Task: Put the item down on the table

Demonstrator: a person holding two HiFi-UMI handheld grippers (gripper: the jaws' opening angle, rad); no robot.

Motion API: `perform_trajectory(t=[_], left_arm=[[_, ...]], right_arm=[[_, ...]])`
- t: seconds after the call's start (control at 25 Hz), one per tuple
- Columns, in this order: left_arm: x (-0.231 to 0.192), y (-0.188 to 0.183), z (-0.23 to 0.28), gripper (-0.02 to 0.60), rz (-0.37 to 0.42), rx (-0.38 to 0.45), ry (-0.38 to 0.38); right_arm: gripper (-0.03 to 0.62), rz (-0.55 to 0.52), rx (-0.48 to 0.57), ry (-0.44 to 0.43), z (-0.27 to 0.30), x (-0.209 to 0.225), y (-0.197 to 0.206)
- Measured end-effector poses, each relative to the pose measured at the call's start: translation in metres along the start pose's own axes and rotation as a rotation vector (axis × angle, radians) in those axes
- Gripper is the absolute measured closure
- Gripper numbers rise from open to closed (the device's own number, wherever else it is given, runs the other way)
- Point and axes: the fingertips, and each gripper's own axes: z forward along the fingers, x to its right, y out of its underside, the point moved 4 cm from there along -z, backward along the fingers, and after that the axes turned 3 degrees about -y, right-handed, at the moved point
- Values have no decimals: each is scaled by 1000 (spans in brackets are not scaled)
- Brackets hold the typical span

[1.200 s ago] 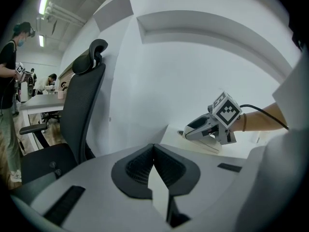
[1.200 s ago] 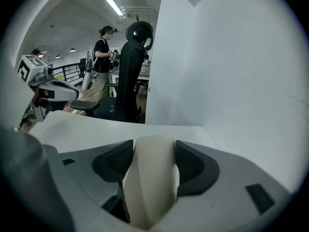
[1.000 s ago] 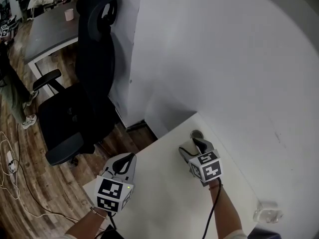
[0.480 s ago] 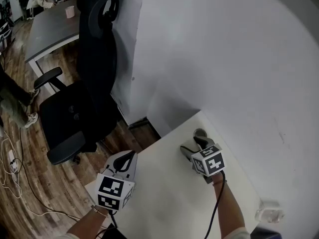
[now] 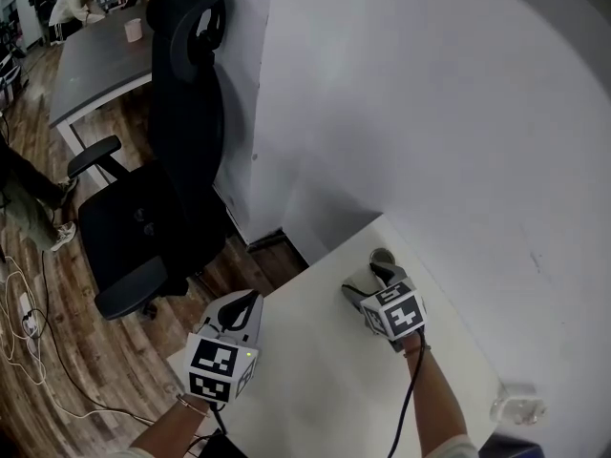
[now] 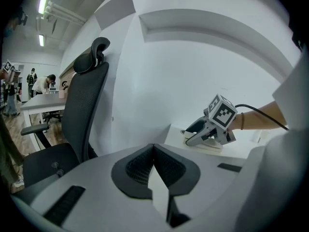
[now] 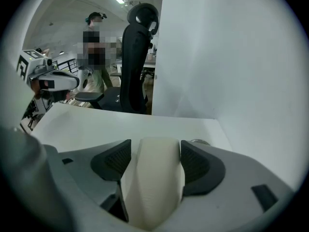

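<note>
A cream, rounded item (image 7: 154, 178) lies on the white table (image 5: 315, 380) between the jaws of my right gripper (image 7: 155, 151). Those jaws have just been opening; a thin gap shows beside the left pad (image 7: 113, 161), so the pads no longer press on the item. In the left gripper view the item (image 6: 208, 147) rests flat under the right gripper (image 6: 191, 132). The head view shows the right gripper (image 5: 375, 270) near the table's far corner, pointing steeply down. My left gripper (image 5: 242, 305) (image 6: 153, 149) hovers at the table's left edge, shut with nothing in it.
A small round grey thing (image 5: 380, 255) sits on the table just beyond the right gripper, close to the white wall (image 5: 430, 113). A clear cup (image 5: 514, 406) stands at the table's right. A black office chair (image 5: 158, 189) stands on the wooden floor to the left.
The right gripper's marker cube has tilted a little. The left gripper has stayed where it was.
</note>
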Motion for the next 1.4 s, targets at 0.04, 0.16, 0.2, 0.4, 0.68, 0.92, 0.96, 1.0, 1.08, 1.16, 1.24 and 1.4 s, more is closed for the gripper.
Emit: perform_trajectory(t=[0.04,0.16,0.2,0.4,0.68,0.92,0.96,1.0,1.08,1.16,1.24,1.4], left_arm=[[0,-1,-1,565,1,1,-1],[1,-5,-5,565,7,2,-3],[2,-6,-7,565,10,3,-3],[12,-16,-19,565,18,15,6],[36,-41,-37,565,50,52,36],[68,-59,-59,565,66,82,67],[73,-62,-63,565,66,88,72],[78,-65,-67,565,67,93,77],[88,-69,-75,565,69,106,87],[96,-73,-83,565,75,116,95],[102,-76,-90,565,84,124,101],[114,-78,-98,565,90,135,110]], right_arm=[[283,3,9,4,-2,-1,-1],[281,12,35,18,-12,0,-5],[281,17,43,22,-16,0,-6],[281,79,99,54,-49,-1,-3],[283,213,217,131,-116,-13,12],[297,368,353,249,-189,-29,37],[303,402,377,271,-201,-31,42],[309,436,401,292,-213,-34,48],[332,500,442,339,-235,-41,60],[375,551,472,397,-255,-46,74],[438,593,494,459,-273,-51,85],[503,662,540,560,-306,-61,108]])
